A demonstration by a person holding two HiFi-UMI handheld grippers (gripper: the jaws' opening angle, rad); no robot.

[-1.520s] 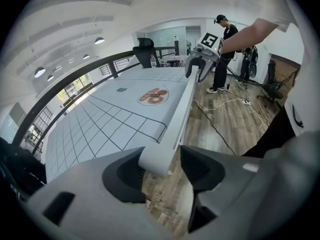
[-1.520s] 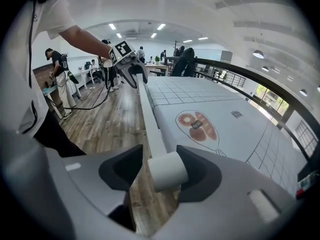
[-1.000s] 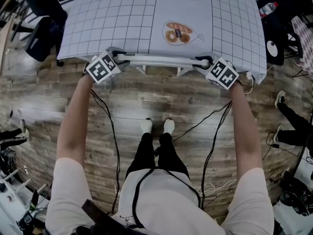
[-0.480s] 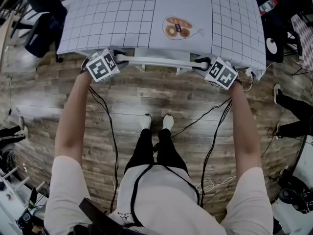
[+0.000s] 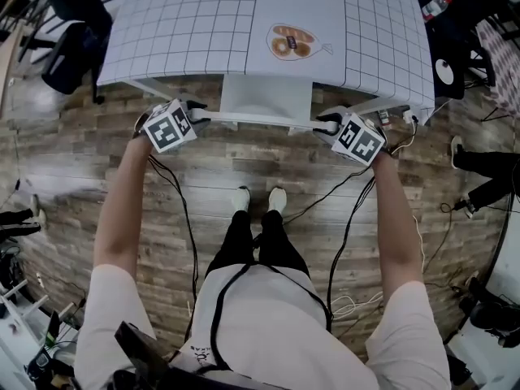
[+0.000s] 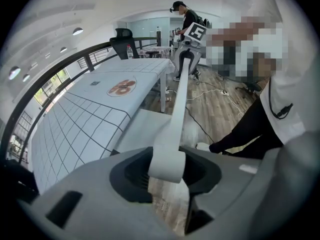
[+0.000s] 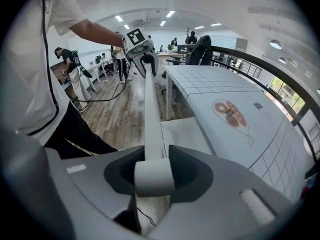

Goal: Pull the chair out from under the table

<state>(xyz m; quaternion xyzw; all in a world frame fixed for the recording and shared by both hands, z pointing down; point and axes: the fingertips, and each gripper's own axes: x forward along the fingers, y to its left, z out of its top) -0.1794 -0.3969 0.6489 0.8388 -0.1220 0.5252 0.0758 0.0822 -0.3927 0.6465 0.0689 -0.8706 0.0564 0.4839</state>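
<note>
The white chair's top rail (image 5: 256,119) runs crosswise just in front of the table (image 5: 187,23), and its seat (image 5: 266,97) shows beyond the table's near edge. My left gripper (image 5: 193,112) is shut on the rail's left end. My right gripper (image 5: 325,124) is shut on the right end. In the left gripper view the rail (image 6: 175,109) passes between the jaws of the left gripper (image 6: 167,171) and runs to the other gripper. The right gripper view shows the same rail (image 7: 151,109) clamped in the right gripper (image 7: 154,176).
A grid-patterned cloth with a printed picture (image 5: 292,41) covers the table. Black cables (image 5: 183,218) trail over the wooden floor beside the person's feet (image 5: 260,200). A black office chair (image 5: 69,51) stands at the left, and bags and a bottle (image 5: 435,5) lie at the right.
Both grippers have come back toward the person with the rail in them. The chair's seat has slid out from under the table's edge.
</note>
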